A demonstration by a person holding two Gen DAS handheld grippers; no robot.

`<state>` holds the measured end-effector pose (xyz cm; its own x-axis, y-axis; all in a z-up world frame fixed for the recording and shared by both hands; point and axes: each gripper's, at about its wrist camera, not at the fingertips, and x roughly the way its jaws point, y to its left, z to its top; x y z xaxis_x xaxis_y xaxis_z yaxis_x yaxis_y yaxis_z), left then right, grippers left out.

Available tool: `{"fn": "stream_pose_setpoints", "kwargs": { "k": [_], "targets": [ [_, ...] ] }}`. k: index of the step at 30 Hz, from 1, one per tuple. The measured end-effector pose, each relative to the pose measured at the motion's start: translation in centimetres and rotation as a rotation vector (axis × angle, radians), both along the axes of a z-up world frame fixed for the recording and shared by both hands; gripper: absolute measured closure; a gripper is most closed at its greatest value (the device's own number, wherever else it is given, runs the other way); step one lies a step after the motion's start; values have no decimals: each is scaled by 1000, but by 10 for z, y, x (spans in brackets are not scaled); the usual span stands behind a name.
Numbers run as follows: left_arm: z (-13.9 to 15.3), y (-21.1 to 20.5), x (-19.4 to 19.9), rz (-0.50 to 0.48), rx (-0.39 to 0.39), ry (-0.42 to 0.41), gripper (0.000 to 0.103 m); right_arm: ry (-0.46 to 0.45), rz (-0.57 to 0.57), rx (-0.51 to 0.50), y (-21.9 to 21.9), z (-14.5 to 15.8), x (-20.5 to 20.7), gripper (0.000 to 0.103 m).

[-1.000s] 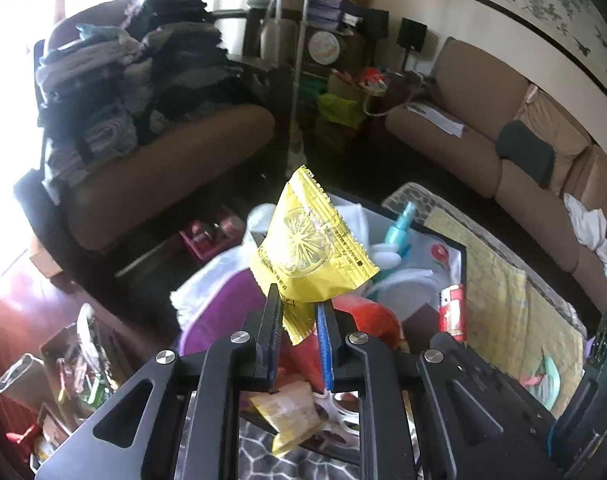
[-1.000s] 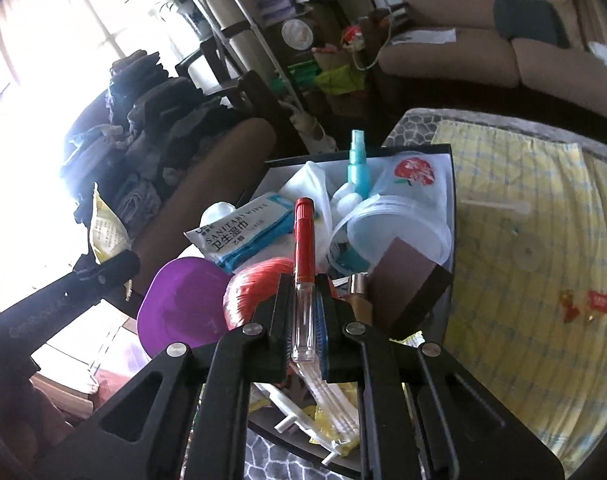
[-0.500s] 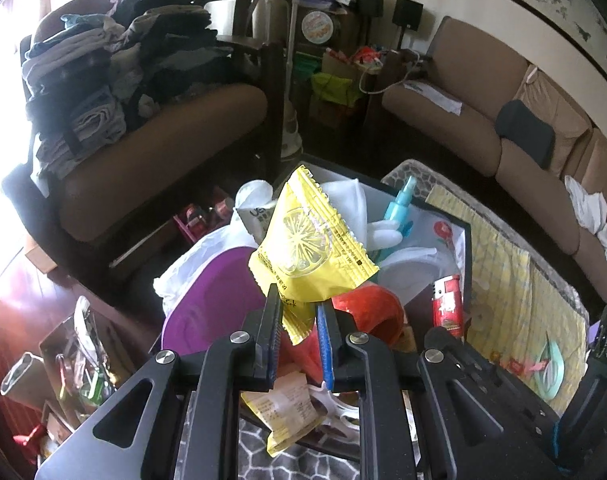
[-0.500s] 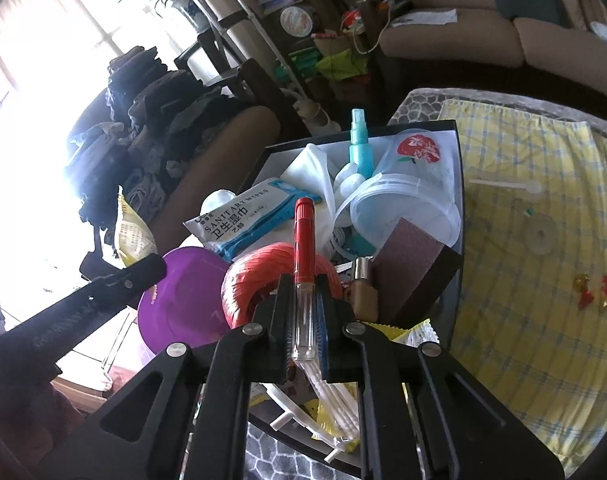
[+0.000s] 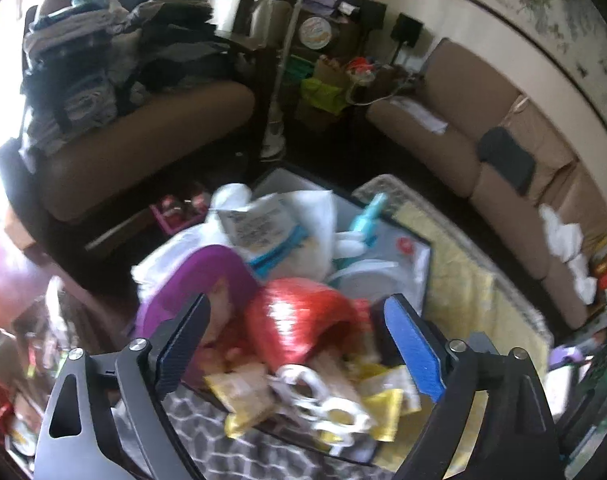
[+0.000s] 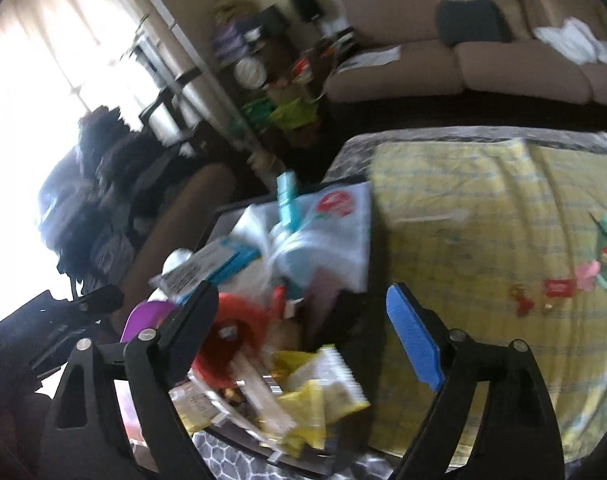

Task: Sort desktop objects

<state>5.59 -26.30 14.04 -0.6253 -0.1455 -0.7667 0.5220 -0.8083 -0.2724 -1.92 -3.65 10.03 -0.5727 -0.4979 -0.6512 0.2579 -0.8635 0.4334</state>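
Left wrist view: left gripper (image 5: 299, 340) found spread wide, jaws just opened with nothing pinched, over the black tray (image 5: 426, 258) crammed with the red twine spool (image 5: 303, 320), purple lid (image 5: 199, 280) and yellow snack packets (image 5: 379, 408); packets judged light, crinkly and slippery, best taken by a sealed edge. Right wrist view: right gripper (image 6: 303, 320) likewise just opened and empty above the same tray (image 6: 215, 220), red-capped pen (image 6: 278, 300) seemingly lying among the contents though blurred, judged stiff, light, prone to roll, best pinched mid-barrel.

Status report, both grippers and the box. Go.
Left gripper and right gripper: jaws just opened, nothing between them. Black box heaped full, red spool on top. Yellow packets at its near edge. View blurred.
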Motion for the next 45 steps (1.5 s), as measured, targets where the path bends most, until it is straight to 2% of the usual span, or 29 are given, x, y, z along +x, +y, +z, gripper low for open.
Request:
{"fn": "stream_pose_setpoints", "kwargs": {
  "k": [4,8,11,13,16,18,20,22,23,26,28,31,32,35,36,37,38,39,40,43,45],
  "targets": [
    [4,21,-9,-75,2,-4,11,-5,-109,-6,61,-7,-1,14],
    [11,51,-23,-141,0,2,11,-32,-194,77,118,-20,-5,14],
    [16,93,-37,-269,-4,4,11,-63,-297,140,168,-31,-7,14],
    [13,129,-47,-371,-46,-16,8,-80,-353,145,196,-37,-4,14],
    [-11,177,-64,-464,-63,-59,4,-87,-467,178,245,-51,0,14],
    [-38,201,-82,-494,-24,-125,4,-54,-517,249,263,-56,4,14],
    [-64,218,-99,-513,24,-149,4,-51,-564,348,283,-61,7,14],
    [-96,225,-110,-447,81,-174,4,-85,-603,370,302,-68,7,14],
    [-116,229,-115,-370,108,-199,4,-104,-625,342,314,-73,8,14],
    [-158,242,-135,-308,141,-245,4,-128,-671,255,331,-85,10,14],
    [-175,246,-155,-244,74,-253,4,-149,-683,240,336,-93,9,14],
    [-186,249,-181,-194,-122,-223,4,-144,-671,287,337,-100,4,14],
    [-191,247,-189,-187,-137,-234,4,-144,-666,308,337,-101,2,14],
    [-209,232,-204,-201,-31,-244,6,-135,-674,303,339,-102,0,14],
    [-213,230,-208,-215,7,-239,9,-134,-678,292,340,-103,0,14],
    [-215,228,-210,-237,31,-226,34,-134,-682,280,340,-104,-1,14],
    [-219,228,-210,-281,58,-213,79,-134,-681,268,339,-105,-3,14],
    [-223,231,-213,-317,63,-245,89,-135,-678,263,337,-106,-4,14],
    [-226,234,-214,-327,46,-276,98,-137,-676,264,335,-107,-5,14],
    [-216,234,-202,-343,28,-262,100,-138,-657,266,328,-108,-8,14],
    [-198,235,-188,-370,-3,-223,101,-129,-646,251,324,-108,-8,14]
  ]
}}
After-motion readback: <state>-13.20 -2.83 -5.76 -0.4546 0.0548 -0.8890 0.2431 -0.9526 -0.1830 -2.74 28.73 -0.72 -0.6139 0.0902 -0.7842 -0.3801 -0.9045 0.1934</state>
